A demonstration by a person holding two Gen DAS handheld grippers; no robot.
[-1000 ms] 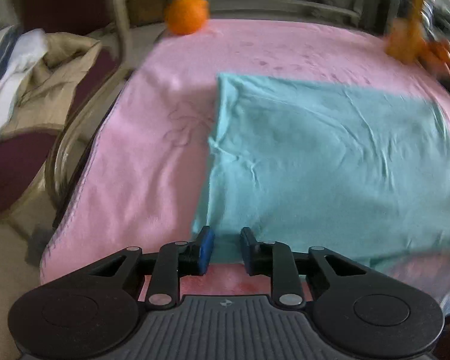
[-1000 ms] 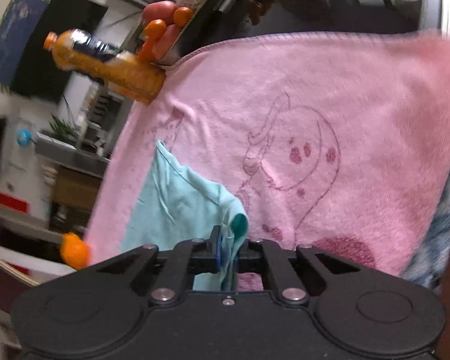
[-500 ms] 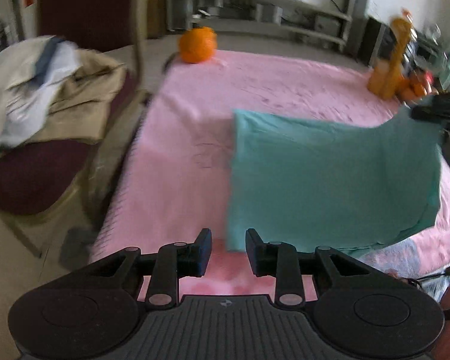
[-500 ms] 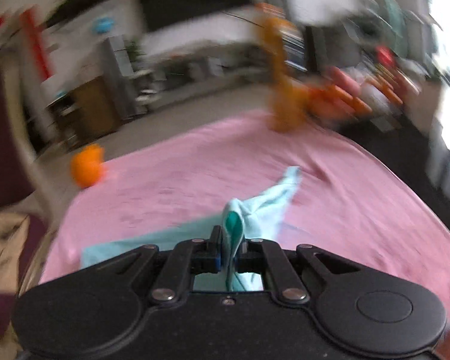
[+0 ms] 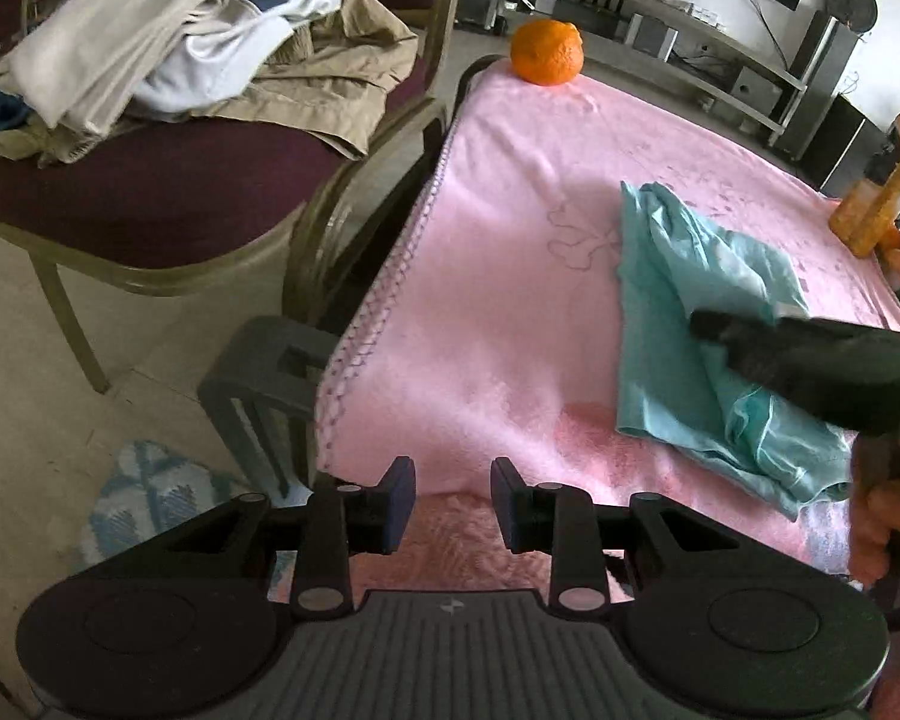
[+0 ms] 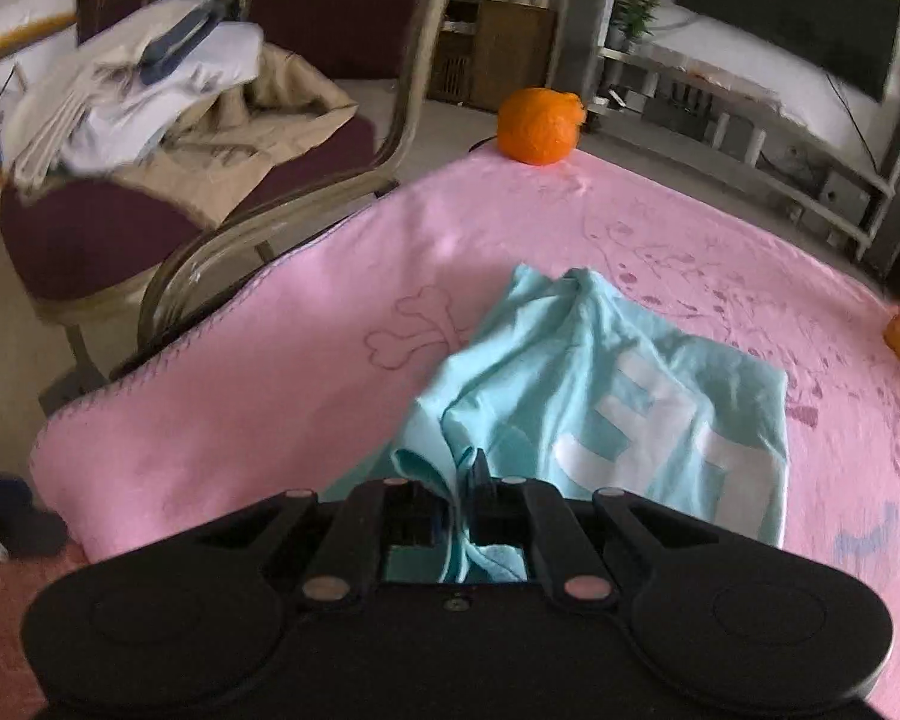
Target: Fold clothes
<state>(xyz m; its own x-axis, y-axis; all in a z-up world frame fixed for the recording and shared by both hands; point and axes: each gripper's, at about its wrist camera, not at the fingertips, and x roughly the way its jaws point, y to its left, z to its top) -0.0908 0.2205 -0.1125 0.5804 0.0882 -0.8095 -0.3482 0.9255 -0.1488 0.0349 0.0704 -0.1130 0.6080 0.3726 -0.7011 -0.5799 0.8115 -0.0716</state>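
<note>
**Operator:** Left gripper [image 5: 453, 504]: jaws apart, nothing between the pads, held over the near edge of the pink blanket [image 5: 498, 252]. I have no cloth in it.

**Checker:** And the right one?

**Operator:** Right gripper [image 6: 463, 483]: jaws closed on a bunched fold of the teal shirt [image 6: 600, 396]. I have that edge lifted and carried over the rest of the garment. In the left view the right gripper [image 5: 699, 324] shows as a dark blurred bar above the shirt [image 5: 660, 324].

**Checker:** Location of the shirt?

**Operator:** On the blanket, toward its right side as the left camera sees it, well apart from the orange [image 5: 547, 52] at the far corner.

**Checker:** Progress?

**Operator:** My judgement: one fold is in progress, not complete. The lifted layer is draped loosely and creased, with white lettering facing up in the right view. Remaining: lay the layer flat, release, then further folds. More clothes [image 5: 198, 36] are heaped on the chair [image 5: 150, 198] to the left, unfolded.

**Checker:** Orientation?

**Operator:** In the left view the long axis runs from the far corner of the shirt toward the near right edge of the blanket. Which end is the collar I cannot tell.
</note>
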